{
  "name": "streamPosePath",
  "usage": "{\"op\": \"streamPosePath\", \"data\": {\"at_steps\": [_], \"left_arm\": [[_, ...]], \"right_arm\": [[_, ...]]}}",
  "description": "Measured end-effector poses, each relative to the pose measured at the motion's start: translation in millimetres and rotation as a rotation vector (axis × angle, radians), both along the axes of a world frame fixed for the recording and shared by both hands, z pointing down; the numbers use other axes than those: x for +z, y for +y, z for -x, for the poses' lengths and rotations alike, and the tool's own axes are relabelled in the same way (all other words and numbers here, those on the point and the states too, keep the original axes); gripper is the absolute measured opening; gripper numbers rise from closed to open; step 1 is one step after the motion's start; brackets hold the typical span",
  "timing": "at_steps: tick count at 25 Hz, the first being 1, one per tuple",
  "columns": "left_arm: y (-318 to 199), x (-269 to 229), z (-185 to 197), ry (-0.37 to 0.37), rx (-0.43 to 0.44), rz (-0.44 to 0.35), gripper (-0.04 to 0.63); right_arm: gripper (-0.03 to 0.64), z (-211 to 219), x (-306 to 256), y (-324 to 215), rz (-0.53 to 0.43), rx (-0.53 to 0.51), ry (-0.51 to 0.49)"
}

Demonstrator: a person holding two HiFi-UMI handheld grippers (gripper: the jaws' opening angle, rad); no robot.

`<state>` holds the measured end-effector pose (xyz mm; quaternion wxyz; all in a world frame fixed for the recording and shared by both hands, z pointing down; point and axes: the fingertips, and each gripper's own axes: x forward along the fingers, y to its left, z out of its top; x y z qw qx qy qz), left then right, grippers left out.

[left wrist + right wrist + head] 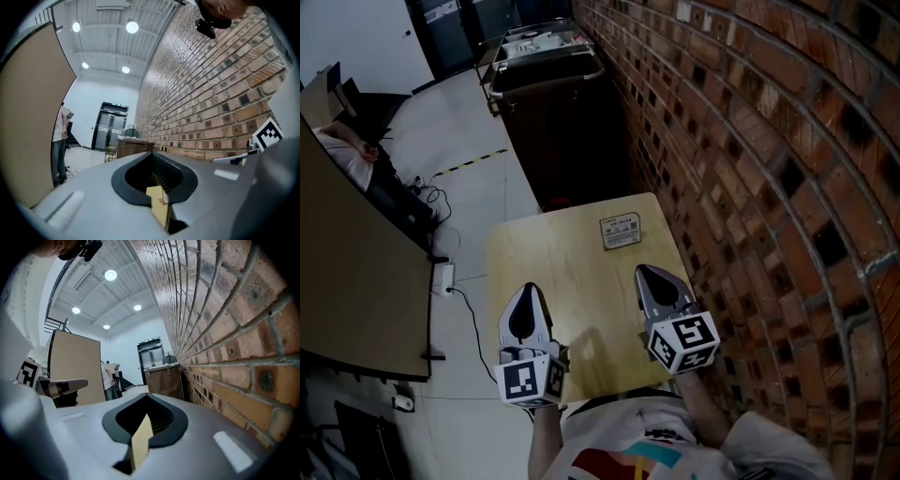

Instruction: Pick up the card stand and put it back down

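the card stand [621, 231] stands at the far end of the small table [534, 262], well apart from both grippers. the left gripper [528, 291] and right gripper [644, 272] hover with jaws pressed together, holding nothing.

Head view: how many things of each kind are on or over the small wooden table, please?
card stand: 1
claws, both shut and empty: 2 (left claw, right claw)
Total: 3
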<state>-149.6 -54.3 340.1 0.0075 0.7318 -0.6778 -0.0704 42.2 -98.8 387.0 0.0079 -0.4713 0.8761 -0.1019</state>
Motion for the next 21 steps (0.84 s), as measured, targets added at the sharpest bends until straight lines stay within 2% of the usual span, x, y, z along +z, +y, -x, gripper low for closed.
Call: {"op": "streamPosePath", "data": {"at_steps": [7,12,21], "left_arm": [[-1.1,0.0,2.7,-0.008,-0.005,0.008,0.005],[-1.8,-0.6,3.9,-0.006,-0.004,0.012,0.005],[-5.8,-1.2,1.4,-0.013,0.007,0.006,0.005]], "right_arm": [[0.0,4.3,-2.6,-1.9,-0.005,-0.003,-0.013],[0.0,1.1,-2.7,-4.9,-0.007,0.019,0.019],[0.0,1.0,-6.3,-10.3,-0.01,0.021,-0.014]]}}
